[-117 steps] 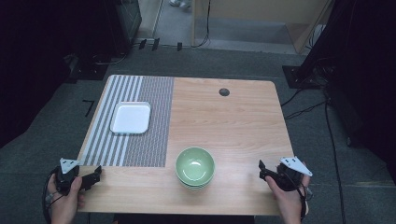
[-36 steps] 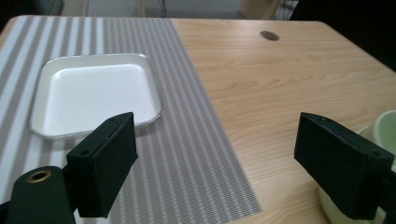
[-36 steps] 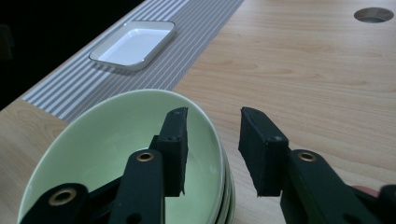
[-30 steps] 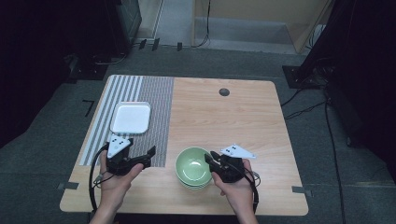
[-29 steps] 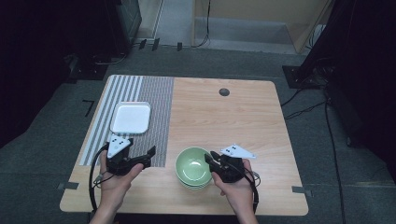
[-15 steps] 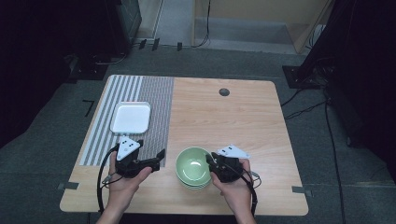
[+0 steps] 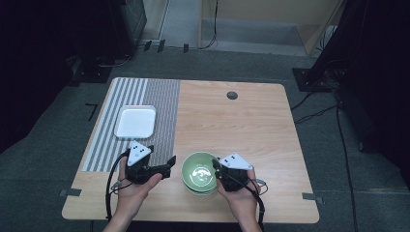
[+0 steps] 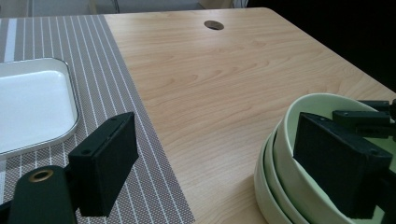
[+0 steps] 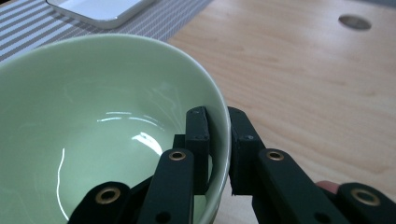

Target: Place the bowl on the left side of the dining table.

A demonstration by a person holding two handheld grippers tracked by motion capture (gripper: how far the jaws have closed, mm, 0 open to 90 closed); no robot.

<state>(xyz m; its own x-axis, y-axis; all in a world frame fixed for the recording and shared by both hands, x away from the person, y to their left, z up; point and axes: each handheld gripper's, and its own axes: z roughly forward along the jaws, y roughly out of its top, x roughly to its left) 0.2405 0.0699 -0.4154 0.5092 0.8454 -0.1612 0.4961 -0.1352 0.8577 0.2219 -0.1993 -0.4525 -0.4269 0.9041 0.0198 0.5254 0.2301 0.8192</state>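
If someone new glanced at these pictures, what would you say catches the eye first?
Probably the stack of pale green bowls near the front edge of the wooden table, with the right claw clamped on the top bowl's rim, one jaw inside and one outside. The left claw stands open beside the stack, its right jaw by the bowls. Farther left, a white tray lies on a striped mat.

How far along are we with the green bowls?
Done: the right gripper has just closed on the top bowl's rim, one jaw inside, one outside. In hand: the left gripper is open beside the stack. Left: lifting the top bowl off; nothing is separated yet.
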